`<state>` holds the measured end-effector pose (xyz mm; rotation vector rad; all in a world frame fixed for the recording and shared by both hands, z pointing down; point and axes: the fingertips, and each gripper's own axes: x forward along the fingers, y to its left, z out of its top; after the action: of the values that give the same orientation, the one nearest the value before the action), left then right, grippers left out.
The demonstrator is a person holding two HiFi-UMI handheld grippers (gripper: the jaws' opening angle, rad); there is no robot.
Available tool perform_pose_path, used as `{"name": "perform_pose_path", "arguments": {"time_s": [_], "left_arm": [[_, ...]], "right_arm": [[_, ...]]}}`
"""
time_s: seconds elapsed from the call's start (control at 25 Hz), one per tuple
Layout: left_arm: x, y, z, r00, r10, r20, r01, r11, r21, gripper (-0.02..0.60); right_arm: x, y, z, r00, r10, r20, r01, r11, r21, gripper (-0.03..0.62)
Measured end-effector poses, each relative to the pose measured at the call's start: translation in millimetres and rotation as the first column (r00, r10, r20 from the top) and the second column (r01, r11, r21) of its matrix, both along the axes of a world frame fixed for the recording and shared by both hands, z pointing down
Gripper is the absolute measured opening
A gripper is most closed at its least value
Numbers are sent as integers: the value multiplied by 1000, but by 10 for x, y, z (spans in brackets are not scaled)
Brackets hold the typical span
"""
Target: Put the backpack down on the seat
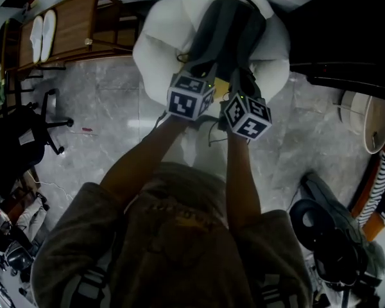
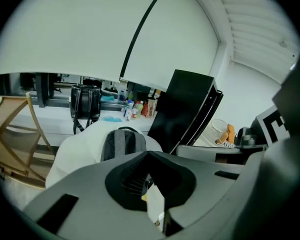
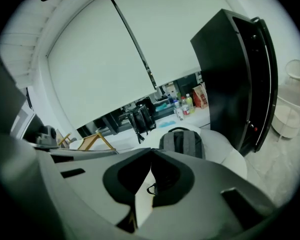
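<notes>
The backpack (image 1: 228, 27) lies on the white seat (image 1: 155, 40), upper centre of the frame. My left gripper (image 2: 148, 154) and right gripper (image 3: 151, 151) are both closed tight, holding nothing. The set-down looks done to me, so I should draw away without snagging its straps.

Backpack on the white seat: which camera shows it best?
The head view: from above, the backpack rests nearly whole on the white seat. The left gripper view and right gripper view each show only its grey upper end, low in the picture.
</notes>
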<state>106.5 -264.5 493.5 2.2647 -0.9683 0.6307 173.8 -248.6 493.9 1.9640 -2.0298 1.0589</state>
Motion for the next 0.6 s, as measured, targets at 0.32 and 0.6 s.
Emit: {"name": "perform_pose_path", "arguments": {"time_s": [0.32,0.6], "left_arm": [[-217,360,-658,998,7,-59,-8,1000,-8,-1],[-339,577,-1318,987,112,-114,-104,992,72,-2]], "right_arm": [[-261,324,-698,996,-56,66,55,998,20,0],[-439,572,-1316,984,-162,75,153,982,113,0]]}}
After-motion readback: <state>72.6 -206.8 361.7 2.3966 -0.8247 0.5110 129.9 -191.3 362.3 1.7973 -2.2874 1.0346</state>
